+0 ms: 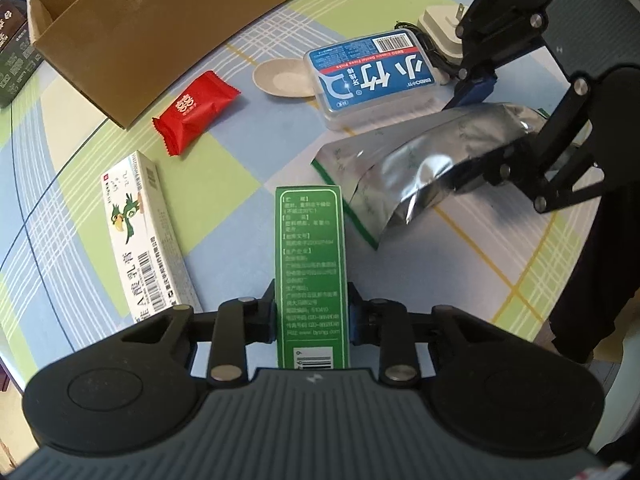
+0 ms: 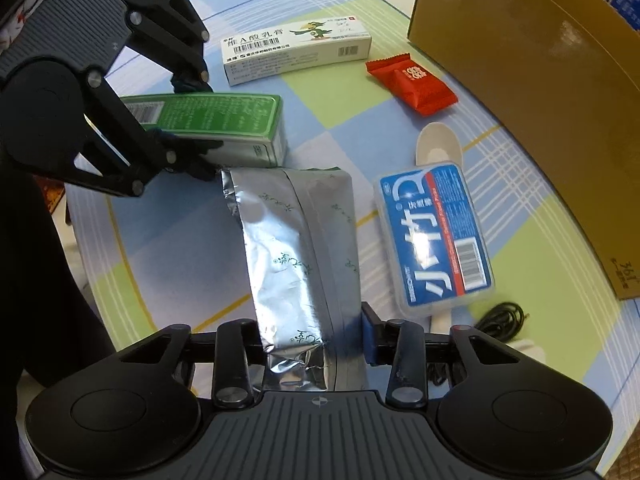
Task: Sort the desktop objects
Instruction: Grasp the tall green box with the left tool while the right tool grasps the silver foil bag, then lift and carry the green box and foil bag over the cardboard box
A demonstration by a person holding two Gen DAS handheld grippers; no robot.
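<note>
Left gripper [image 1: 310, 316] pinching green box [image 1: 309, 256], right gripper [image 2: 316, 340] clamped on foil pouch [image 2: 300, 240]; both over checked tablecloth [image 1: 240, 184], cardboard box [image 1: 132, 36] beyond

At the bottom centre of the frame, the left tool [image 1: 310, 316] is clamped on a green box [image 1: 309, 264] that points up the frame. The right tool [image 1: 496, 128], at the right edge, grips a silver foil pouch [image 1: 416, 164]. On the checked counter [image 1: 240, 152] lie a white ointment box [image 1: 146, 232] at left, a red candy wrapper [image 1: 196, 114], a beige dish [image 1: 282, 78] and a blue floss-pick case [image 1: 372, 76]. A cardboard box [image 1: 148, 28] fills the upper left.
</note>
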